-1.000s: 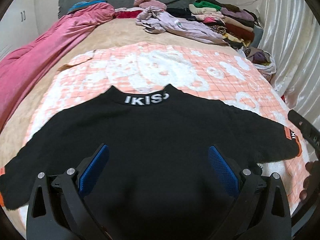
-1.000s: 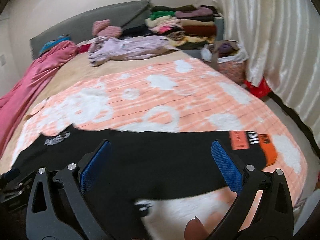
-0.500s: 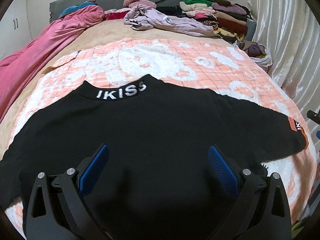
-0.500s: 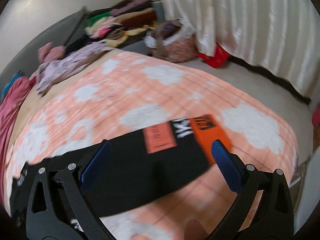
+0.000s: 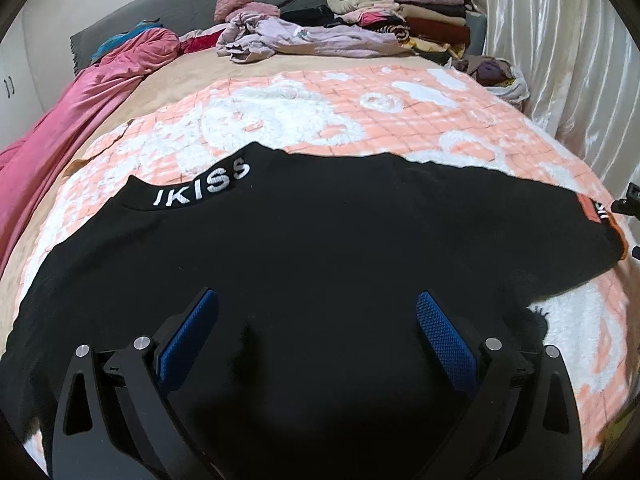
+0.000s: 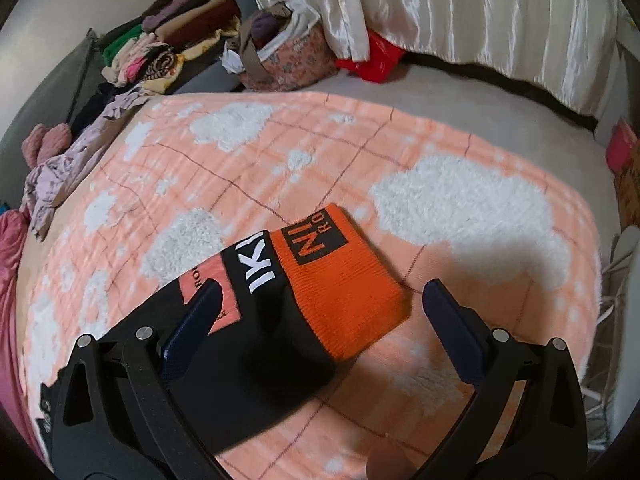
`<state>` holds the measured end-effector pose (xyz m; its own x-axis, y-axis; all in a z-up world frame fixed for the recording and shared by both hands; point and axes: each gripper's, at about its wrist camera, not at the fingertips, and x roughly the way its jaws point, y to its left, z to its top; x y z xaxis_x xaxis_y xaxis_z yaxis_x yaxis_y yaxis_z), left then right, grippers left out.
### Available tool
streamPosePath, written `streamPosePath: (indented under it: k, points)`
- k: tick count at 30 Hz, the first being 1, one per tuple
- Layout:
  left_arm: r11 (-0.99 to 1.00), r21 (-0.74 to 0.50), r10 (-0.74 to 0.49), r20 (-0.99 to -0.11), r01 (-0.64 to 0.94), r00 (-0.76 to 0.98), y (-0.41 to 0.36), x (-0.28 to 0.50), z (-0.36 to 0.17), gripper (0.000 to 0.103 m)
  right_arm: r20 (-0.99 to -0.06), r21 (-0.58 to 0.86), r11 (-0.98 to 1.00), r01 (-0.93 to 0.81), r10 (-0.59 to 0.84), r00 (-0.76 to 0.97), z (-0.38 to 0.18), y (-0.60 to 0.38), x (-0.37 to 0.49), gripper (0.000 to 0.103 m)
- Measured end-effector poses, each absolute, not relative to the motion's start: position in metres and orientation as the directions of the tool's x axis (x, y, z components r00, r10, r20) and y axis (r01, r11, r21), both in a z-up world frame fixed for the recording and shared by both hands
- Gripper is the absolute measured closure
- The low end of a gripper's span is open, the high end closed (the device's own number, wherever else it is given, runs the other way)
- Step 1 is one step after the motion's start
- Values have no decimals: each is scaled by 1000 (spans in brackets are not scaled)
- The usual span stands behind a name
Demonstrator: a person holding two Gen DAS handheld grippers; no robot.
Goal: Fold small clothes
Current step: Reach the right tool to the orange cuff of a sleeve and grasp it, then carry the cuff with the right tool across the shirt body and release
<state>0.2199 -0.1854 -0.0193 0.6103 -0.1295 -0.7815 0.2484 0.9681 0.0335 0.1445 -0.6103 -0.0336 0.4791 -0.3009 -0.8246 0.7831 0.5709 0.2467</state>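
A black sweater (image 5: 304, 248) with white "IKISS" lettering on its collar (image 5: 200, 190) lies spread flat on an orange-and-white blanket (image 5: 320, 120). My left gripper (image 5: 318, 332) hovers open over the sweater's body, holding nothing. In the right wrist view the sweater's sleeve end (image 6: 280, 320) shows its orange cuff (image 6: 340, 280). My right gripper (image 6: 320, 320) hangs open just above that cuff, one finger over the black sleeve, the other past the cuff's end.
Stacked folded clothes (image 5: 400, 12) and a lilac garment (image 5: 304, 38) lie at the bed's far end. A pink quilt (image 5: 80, 96) runs along the left. A floral bag (image 6: 288, 48), a red bag (image 6: 372, 60) and curtains (image 6: 480, 12) stand beside the bed.
My right gripper has swung right and dropped toward the sleeve's orange cuff, which now fills its view. The left gripper has drifted slightly over the sweater.
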Motion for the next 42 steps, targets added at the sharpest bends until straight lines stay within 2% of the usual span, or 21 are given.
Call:
streamPosePath:
  k: [3, 4, 5, 6, 8, 9, 10, 15, 18, 23, 30, 36, 42]
  points:
    - [969, 44, -115, -790, 242, 603, -186, 223, -26, 4, -832, 353, 523, 776, -204, 516, -46, -617, 144, 15]
    - [970, 51, -104, -795, 237, 598, -186, 224, -30, 4, -831, 355, 519, 778, -206, 516, -46, -618, 144, 23]
    - [971, 57, -95, -799, 232, 594, -186, 225, -33, 4, -827, 352, 522, 777, -216, 519, -44, -617, 143, 37]
    - [972, 61, -88, -803, 227, 589, -186, 225, -36, 4, -820, 365, 522, 771, -211, 531, -42, -617, 142, 44]
    - [974, 50, -91, -810, 223, 579, -185, 226, -42, 4, -802, 404, 536, 742, -184, 569, -39, -615, 141, 80]
    - [975, 43, -95, -811, 220, 578, -184, 226, -43, 4, -791, 415, 551, 724, -174, 586, -37, -612, 142, 87]
    - [975, 35, -100, -810, 218, 578, -183, 225, -44, 4, -779, 424, 568, 705, -168, 604, -33, -607, 143, 89]
    - [979, 4, -117, -811, 206, 573, -175, 223, -39, 4, -690, 475, 666, 576, -125, 713, -3, -581, 144, 91]
    - [982, -10, -118, -812, 189, 571, -168, 219, -35, 4, -623, 528, 724, 443, -23, 781, 15, -552, 151, 91]
    - [988, -53, -128, -800, 144, 586, -148, 213, -22, 4, -567, 518, 820, 243, 116, 816, 37, -494, 166, 91]
    - [993, -98, -122, -768, 72, 629, -101, 195, -1, 4, -534, 510, 860, 1, 315, 785, 48, -410, 180, 91]
    - [983, -181, -162, -746, 38, 646, -59, 185, 6, 4, -554, 475, 872, -117, 400, 730, 41, -356, 187, 91]
    - [978, -211, -164, -743, 6, 649, -41, 183, 7, 4, -548, 483, 849, -215, 484, 682, 33, -322, 188, 81]
